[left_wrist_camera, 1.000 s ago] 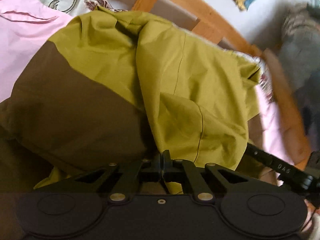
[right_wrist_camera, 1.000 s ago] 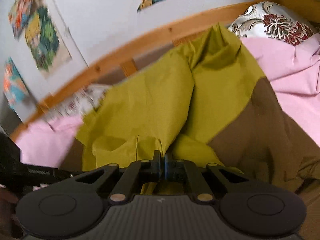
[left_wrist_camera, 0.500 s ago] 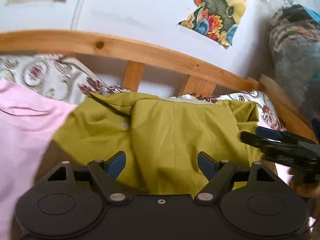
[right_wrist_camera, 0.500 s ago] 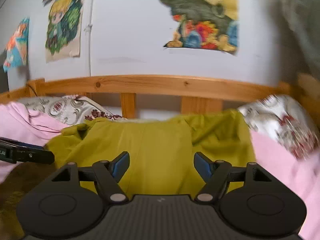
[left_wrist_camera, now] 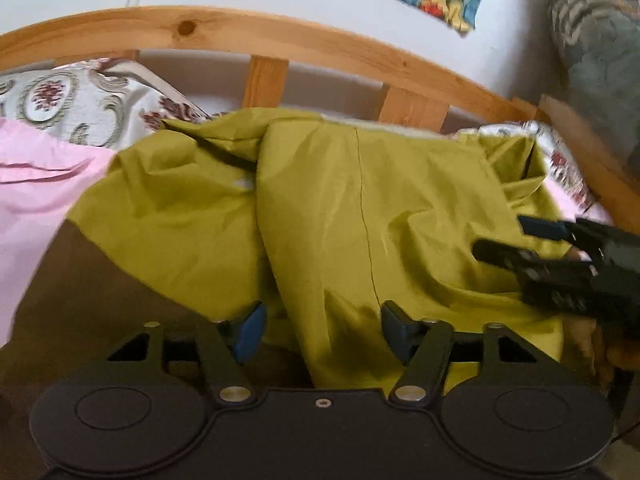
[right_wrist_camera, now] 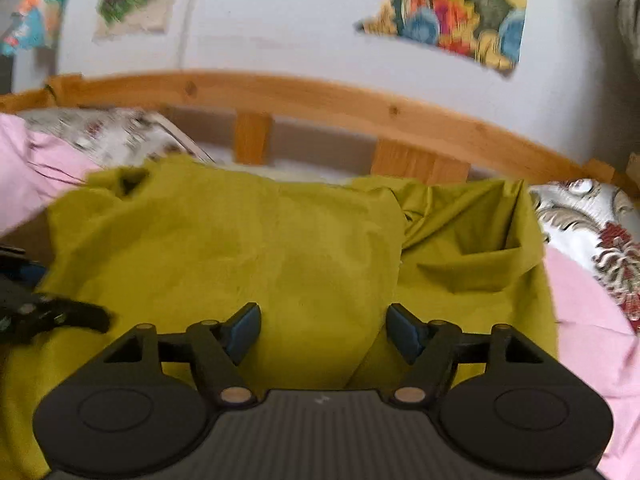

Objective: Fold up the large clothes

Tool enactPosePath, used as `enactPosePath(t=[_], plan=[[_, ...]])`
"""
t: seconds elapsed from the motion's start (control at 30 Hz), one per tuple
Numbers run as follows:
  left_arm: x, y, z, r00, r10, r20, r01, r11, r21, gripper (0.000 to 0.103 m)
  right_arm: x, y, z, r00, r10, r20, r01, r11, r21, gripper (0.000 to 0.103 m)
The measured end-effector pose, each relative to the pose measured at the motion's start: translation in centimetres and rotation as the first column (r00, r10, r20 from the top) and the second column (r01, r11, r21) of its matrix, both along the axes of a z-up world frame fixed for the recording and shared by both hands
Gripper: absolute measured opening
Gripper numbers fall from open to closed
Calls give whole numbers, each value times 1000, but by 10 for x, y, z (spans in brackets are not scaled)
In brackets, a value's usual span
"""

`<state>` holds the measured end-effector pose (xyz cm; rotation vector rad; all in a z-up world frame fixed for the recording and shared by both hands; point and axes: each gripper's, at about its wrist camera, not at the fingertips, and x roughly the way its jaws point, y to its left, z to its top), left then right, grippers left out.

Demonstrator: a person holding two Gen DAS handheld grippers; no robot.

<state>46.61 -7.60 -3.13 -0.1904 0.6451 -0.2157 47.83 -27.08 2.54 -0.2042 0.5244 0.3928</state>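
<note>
Lying on the pink sheet in front of the wooden rail, the garment is a rumpled olive-green cloth with a brown part on its left side. One green layer is already folded over the rest, with a seam running down it, so I judge that a first fold is done. The result is not tidy: the corner near the right end of the rail is bunched up, and the edge below the rail is crooked. The left gripper has its jaws spread apart and holds nothing; green cloth lies between and under its blue pads. The right gripper is also spread wide and empty, just above the near part of the garment. In the left view the right gripper appears at the right side, low over the cloth. What is left, in my judgement, is to smooth the wrinkles, to fold again to a smaller shape, and to bring in the brown part. A patterned pillow lies at the right end of the rail.
</note>
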Motion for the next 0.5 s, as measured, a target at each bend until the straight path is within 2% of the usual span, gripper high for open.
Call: enactPosePath(t=[0.1,0.17,0.23,0.3,0.33,0.4,0.5], plan=[[-27,1,8,998,-20,53,20,1000,-2,81,-37,-5,11,997,60,44,-61,998,9,76],[-41,-3,6,996,-67,53,66,998,24,82,-55,-5,14,994,93,54,-93,996,4,76],[-48,-13,-3,994,-103,26,101,991,83,82,-65,1,10,992,122,41,-121,992,-26,78],[-49,-25,-15,993,-118,3,115,977,182,82,-71,8,-2,990,132,47,-127,987,-101,78],[-50,-29,-20,993,-118,7,114,972,208,82,-71,11,-8,991,131,41,-125,985,-123,78],[-49,-33,-25,993,-113,18,106,969,224,82,-66,15,-21,993,121,14,-118,984,-135,78],[-48,-31,-23,995,-103,9,99,973,209,82,-63,17,-29,995,104,-1,-103,985,-137,79]])
